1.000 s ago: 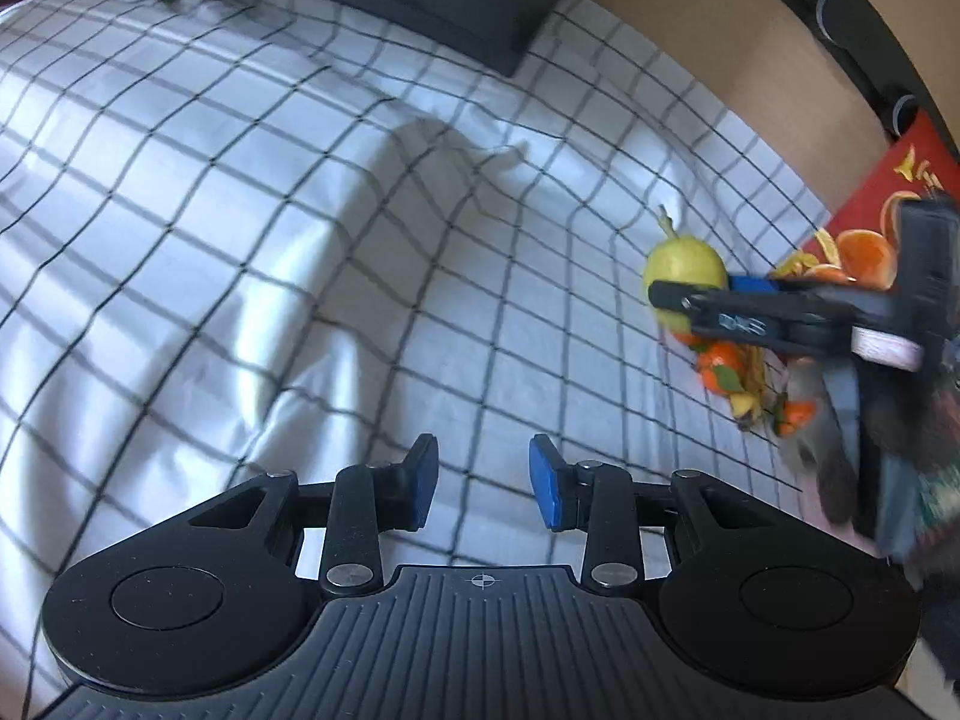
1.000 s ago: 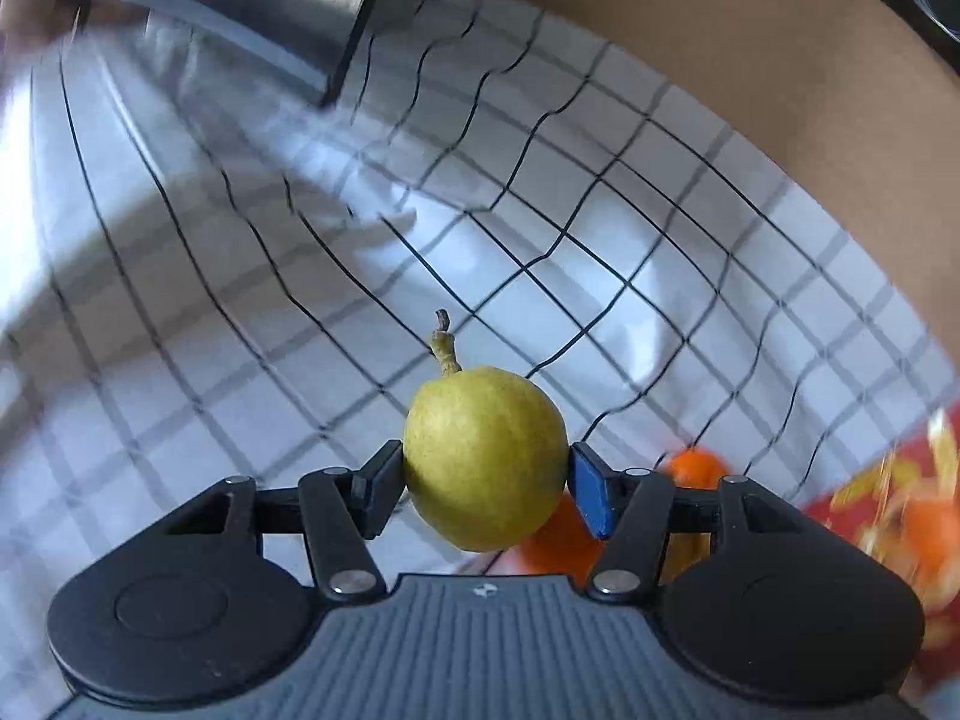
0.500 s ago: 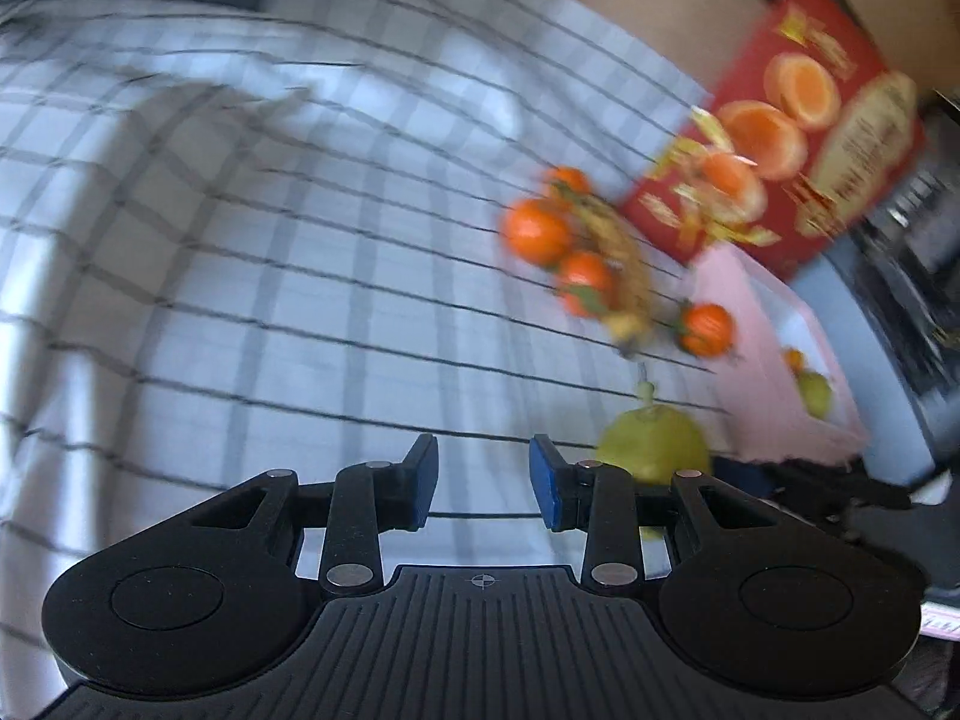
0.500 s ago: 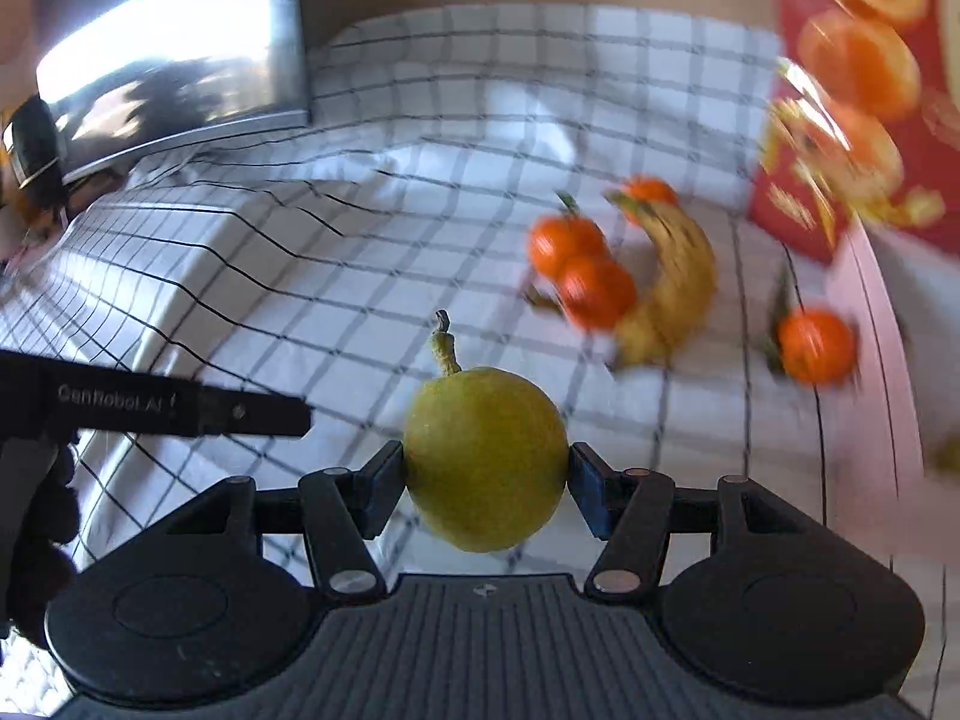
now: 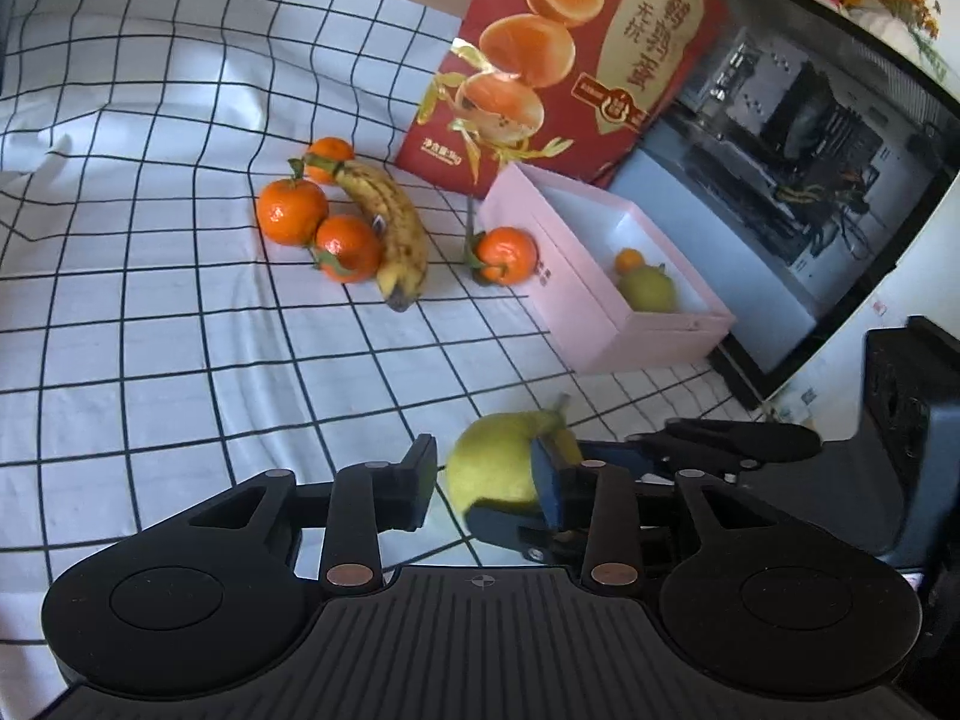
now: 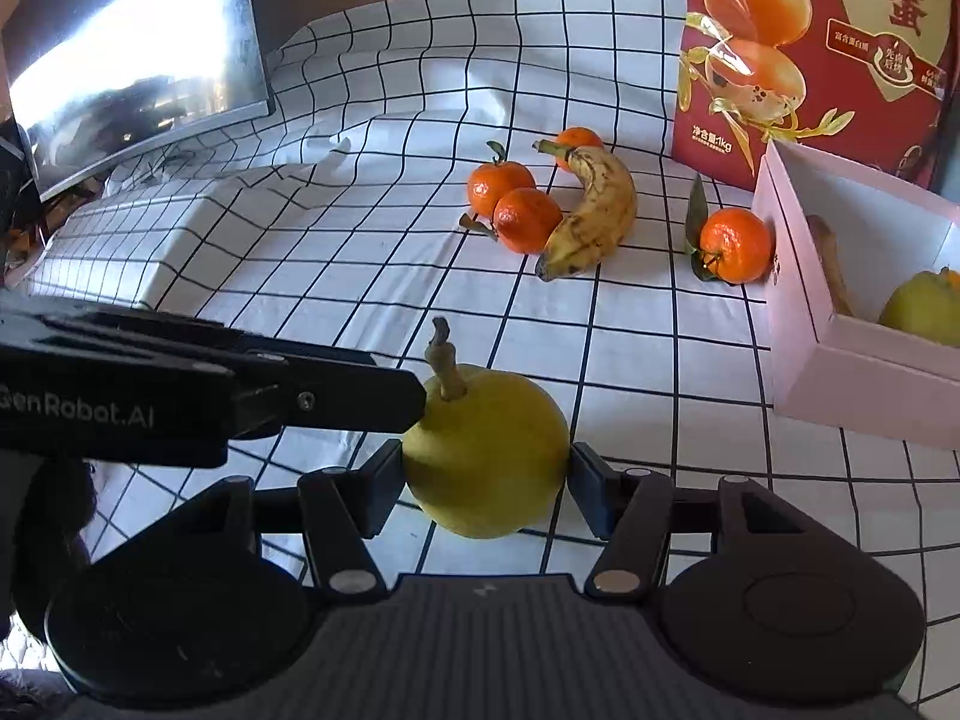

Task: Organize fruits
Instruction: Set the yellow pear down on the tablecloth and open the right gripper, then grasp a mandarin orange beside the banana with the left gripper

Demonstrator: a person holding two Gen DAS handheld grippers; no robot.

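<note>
Right wrist view: my right claw (image 6: 486, 474) pinches a yellow-green pear (image 6: 486, 456) between its two pads, stem up, held above the checkered cloth (image 6: 360, 252) on the bench. At nine o'clock one finger of my left claw (image 6: 336, 399) reaches in and its tip touches the pear's upper left side. Farther out, at twelve o'clock, a spotted banana (image 6: 594, 210) lies with two mandarins (image 6: 516, 204) touching its left side and a third mandarin (image 6: 576, 141) behind its stem. At one o'clock a lone mandarin (image 6: 735, 246) with a leaf rests against the wall of the pink box (image 6: 804, 324); inside the box lie a second pear (image 6: 924, 306) and something brownish I cannot identify. Behind the box stands a red carton (image 6: 810, 48) printed with orange halves. A monitor (image 6: 138, 60) stands at ten o'clock.

In the left wrist view, my left claw (image 5: 483, 483) is spread, with the pear partly between its pads; whether either pad presses the fruit I cannot tell. A small orange fruit (image 5: 629, 260) sits in the box beyond the second pear.
</note>
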